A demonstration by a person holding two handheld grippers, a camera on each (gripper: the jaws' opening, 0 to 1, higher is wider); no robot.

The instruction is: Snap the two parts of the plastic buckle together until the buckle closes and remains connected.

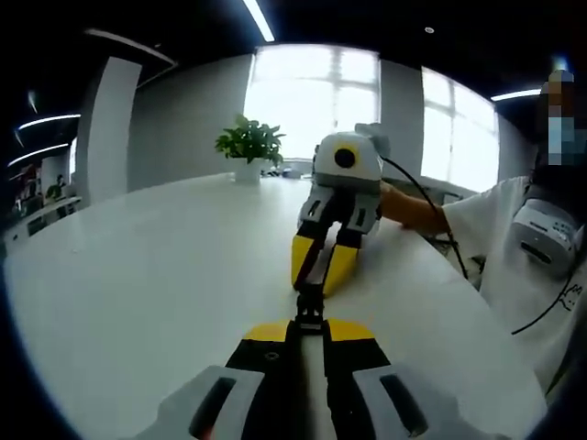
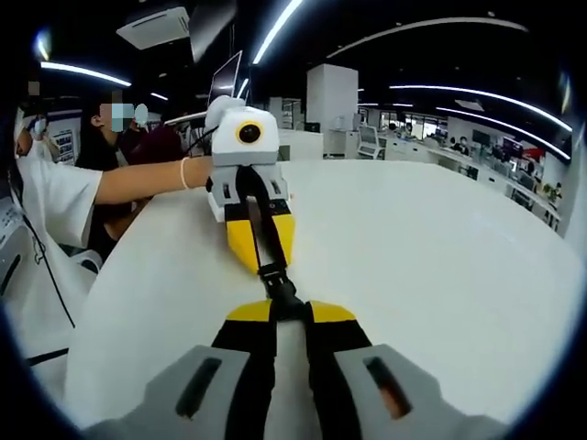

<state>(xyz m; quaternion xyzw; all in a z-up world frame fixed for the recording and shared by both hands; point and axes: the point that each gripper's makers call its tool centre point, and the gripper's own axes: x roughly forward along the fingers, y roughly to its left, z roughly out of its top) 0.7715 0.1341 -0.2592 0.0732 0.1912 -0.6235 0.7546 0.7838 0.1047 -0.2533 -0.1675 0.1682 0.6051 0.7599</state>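
Nearest the lens in the left gripper view, the left gripper [image 1: 310, 332] has its yellow-tipped jaws closed on one black strap end of the black plastic buckle [image 1: 309, 307], held just above the round white table [image 1: 138, 275]. Straight beyond it, the right gripper [image 1: 323, 266] pinches the opposite strap, so both pull along one line and the halves meet squarely. They look joined or nearly so; I cannot tell if latched. Farther off, a potted green plant [image 1: 249, 147] stands by the windows.

Smooth white tabletop [image 1: 138, 275] with soft sheen, black plastic buckle [image 2: 280, 295] on woven strap, matt yellow-and-black tool tips, white cloth sleeve [image 2: 55, 197]
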